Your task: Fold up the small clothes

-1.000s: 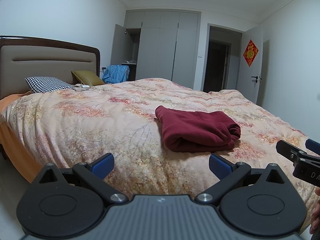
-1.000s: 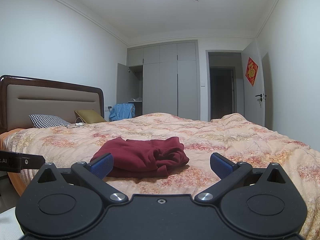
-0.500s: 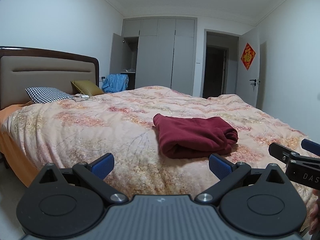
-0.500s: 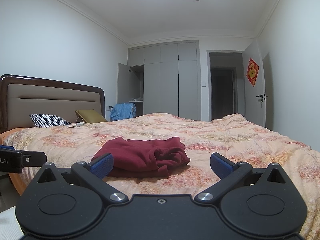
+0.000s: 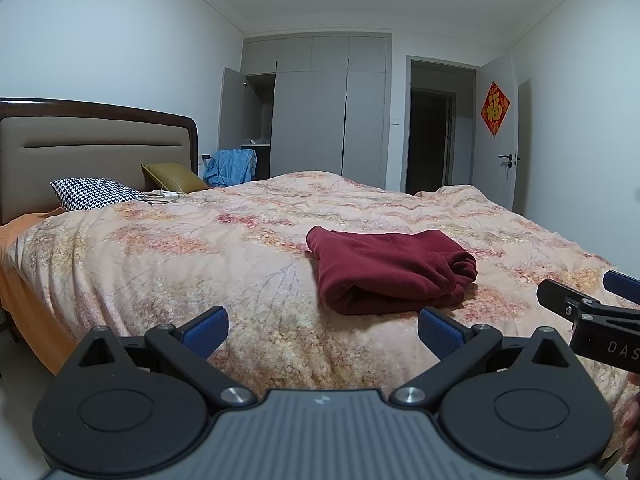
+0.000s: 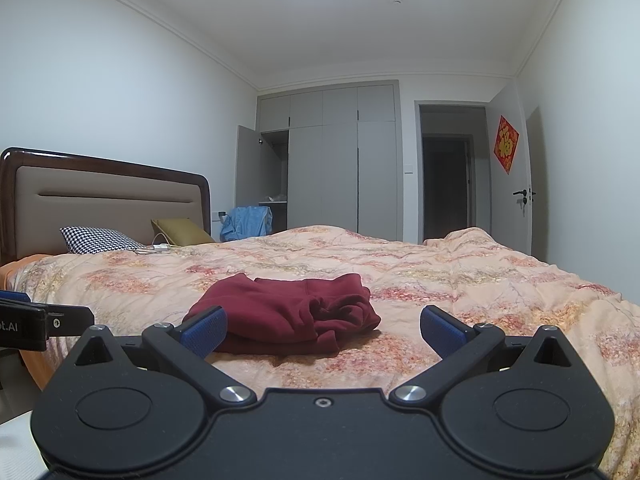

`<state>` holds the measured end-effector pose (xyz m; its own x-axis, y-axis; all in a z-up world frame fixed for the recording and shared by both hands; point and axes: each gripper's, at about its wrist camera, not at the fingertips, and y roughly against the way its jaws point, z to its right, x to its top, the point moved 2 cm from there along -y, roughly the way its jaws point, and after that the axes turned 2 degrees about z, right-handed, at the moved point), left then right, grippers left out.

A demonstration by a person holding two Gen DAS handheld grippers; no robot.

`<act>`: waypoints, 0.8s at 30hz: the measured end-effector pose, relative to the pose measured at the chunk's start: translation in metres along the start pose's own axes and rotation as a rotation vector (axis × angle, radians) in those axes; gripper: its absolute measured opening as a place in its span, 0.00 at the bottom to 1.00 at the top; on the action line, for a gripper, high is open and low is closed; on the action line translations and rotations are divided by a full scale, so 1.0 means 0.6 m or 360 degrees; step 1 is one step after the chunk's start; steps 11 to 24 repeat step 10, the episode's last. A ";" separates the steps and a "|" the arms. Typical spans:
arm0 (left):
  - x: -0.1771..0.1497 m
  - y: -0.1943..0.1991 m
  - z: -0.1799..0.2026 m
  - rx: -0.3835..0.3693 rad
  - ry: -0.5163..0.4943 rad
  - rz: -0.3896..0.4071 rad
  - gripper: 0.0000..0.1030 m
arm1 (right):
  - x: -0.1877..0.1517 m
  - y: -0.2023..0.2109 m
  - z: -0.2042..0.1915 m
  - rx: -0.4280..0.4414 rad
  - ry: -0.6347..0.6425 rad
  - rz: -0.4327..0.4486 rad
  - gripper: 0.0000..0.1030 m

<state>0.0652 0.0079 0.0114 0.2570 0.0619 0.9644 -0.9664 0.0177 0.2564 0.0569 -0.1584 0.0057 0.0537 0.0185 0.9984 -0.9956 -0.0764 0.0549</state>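
A dark red garment lies folded in a thick bundle on the floral quilt of the bed. My left gripper is open, short of the garment's near edge, with nothing between its blue pads. In the right wrist view the same red garment lies ahead and slightly left, and my right gripper is open and empty, held back from it. The right gripper's fingers show at the right edge of the left wrist view, beside the bed.
A houndstooth pillow and an olive cushion lie by the headboard, with a white charger and cable beside them. A blue cloth hangs near the open wardrobe. An open door stands at the far right.
Both grippers have tilted up and pulled back a little, so the garment sits lower and slightly farther in view. Both jaws stay open; the garment has not moved.
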 end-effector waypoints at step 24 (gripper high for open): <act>0.000 -0.001 -0.003 -0.0001 0.0011 -0.0006 1.00 | 0.000 0.000 0.000 0.0000 -0.0001 -0.0001 1.00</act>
